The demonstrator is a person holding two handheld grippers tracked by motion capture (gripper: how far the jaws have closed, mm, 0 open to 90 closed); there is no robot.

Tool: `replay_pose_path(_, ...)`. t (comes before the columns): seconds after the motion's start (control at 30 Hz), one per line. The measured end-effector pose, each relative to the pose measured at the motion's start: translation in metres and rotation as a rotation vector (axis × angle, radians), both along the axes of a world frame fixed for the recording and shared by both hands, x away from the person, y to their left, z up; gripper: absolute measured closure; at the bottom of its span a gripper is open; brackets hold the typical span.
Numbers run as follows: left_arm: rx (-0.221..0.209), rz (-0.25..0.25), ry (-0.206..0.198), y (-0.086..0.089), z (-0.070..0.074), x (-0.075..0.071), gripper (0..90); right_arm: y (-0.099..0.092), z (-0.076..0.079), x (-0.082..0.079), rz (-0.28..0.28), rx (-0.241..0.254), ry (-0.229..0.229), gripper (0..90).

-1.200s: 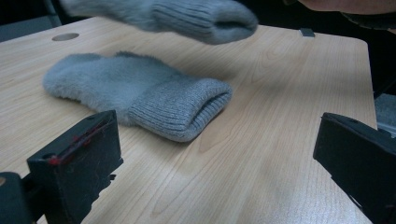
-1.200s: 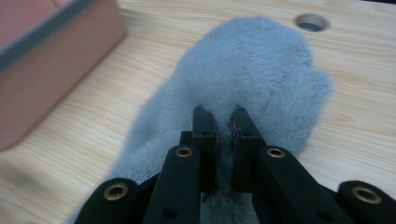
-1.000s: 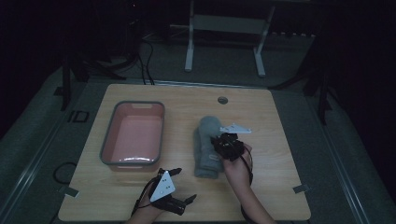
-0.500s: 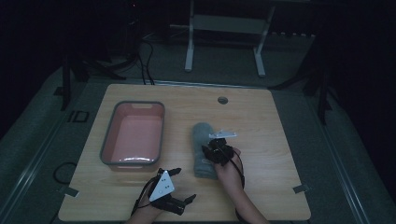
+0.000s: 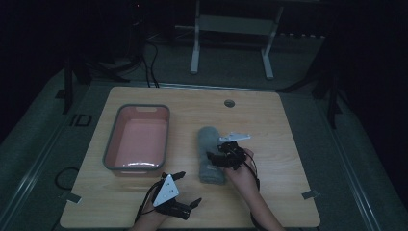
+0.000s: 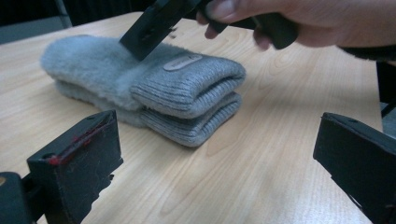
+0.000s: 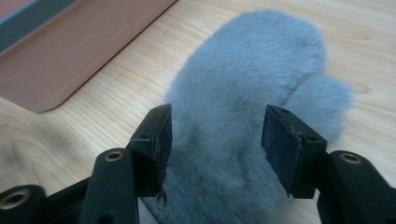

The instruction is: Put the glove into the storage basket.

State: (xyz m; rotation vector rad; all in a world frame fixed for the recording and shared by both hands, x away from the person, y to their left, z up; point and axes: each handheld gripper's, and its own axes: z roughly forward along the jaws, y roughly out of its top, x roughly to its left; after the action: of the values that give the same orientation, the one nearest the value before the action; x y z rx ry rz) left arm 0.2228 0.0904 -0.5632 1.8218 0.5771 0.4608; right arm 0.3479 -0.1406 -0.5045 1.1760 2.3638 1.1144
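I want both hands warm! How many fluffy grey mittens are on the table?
2, stacked: the top mitten lies on the bottom mitten, beside the pink bin. More could hide underneath.

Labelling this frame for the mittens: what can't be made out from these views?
- Patch on the knit cuff of the grey mittens: left gripper view, wording too small and blurred.
- Lower mitten: left gripper view, mostly covered by the upper one.
- Cuff end: right gripper view, cut off by the bottom edge behind the right tongs.
- Pink tub: near inner wall hidden by its own rim in the high view.
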Motion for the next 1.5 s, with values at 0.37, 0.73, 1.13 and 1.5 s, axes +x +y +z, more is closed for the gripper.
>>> replay_pose_path(0.37,-0.044,0.085,0.089,-0.001,0.039,0.013,1.3,-0.034,0.011,-0.005,0.066,-0.012,-0.125,14.2)
replay_pose_path(0.73,0.054,0.140,0.248,-0.033,0.076,0.069,2.7,-0.061,0.018,-0.005,0.031,0.007,-0.129,10.3)
replay_pose_path(1.13,0.201,0.274,0.393,-0.051,0.052,0.122,32.2,-0.033,-0.004,0.017,0.031,-0.066,-0.031,45.9)
replay_pose_path(1.5,0.207,0.279,0.528,-0.048,0.020,0.141,29.9,-0.031,-0.034,0.031,0.014,-0.084,0.099,34.8)
